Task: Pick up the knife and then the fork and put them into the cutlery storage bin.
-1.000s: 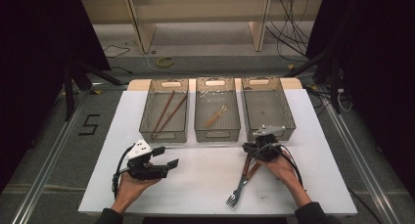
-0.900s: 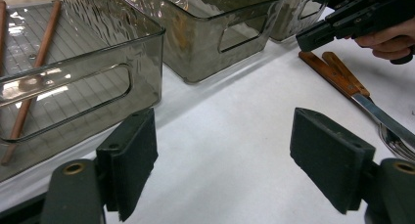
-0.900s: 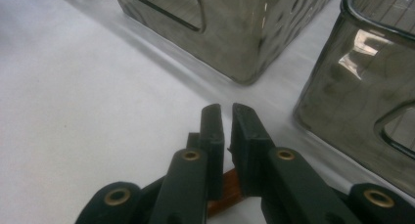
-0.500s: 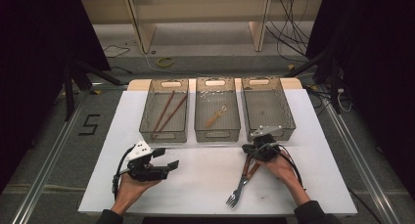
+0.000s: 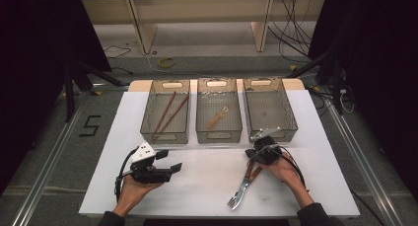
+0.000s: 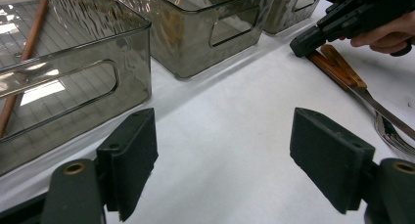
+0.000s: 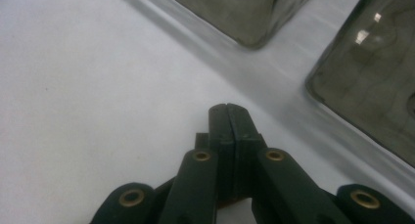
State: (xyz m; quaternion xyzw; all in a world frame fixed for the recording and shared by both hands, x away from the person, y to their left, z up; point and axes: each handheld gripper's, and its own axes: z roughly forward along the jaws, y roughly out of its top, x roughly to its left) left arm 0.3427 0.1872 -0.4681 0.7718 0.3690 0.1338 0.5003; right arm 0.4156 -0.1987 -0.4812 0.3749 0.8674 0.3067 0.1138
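Three smoky transparent bins are sitting in a row at the far side of the white counter (image 5: 207, 186). The left bin (image 5: 166, 112) is holding two brown chopsticks (image 5: 167, 112), the middle bin (image 5: 218, 110) is holding a small wooden utensil (image 5: 217, 117), and the right bin (image 5: 268, 107) is showing bare floor. The left gripper (image 5: 167, 162), held in the person's left hand (image 5: 134, 189), is resting low over the near-left counter with its jaws spread wide and gripping nothing; its position is matching the earlier frames. The right gripper (image 5: 256, 149), held in the right hand (image 5: 283, 169), is hovering just in front of the right bin, its jaws pressed fully together with nothing visible between them. A wooden-handled fork (image 5: 241, 186) and a knife lying alongside it are resting on the counter just beneath that gripper, pointing toward the near edge, unchanged from half a second ago.
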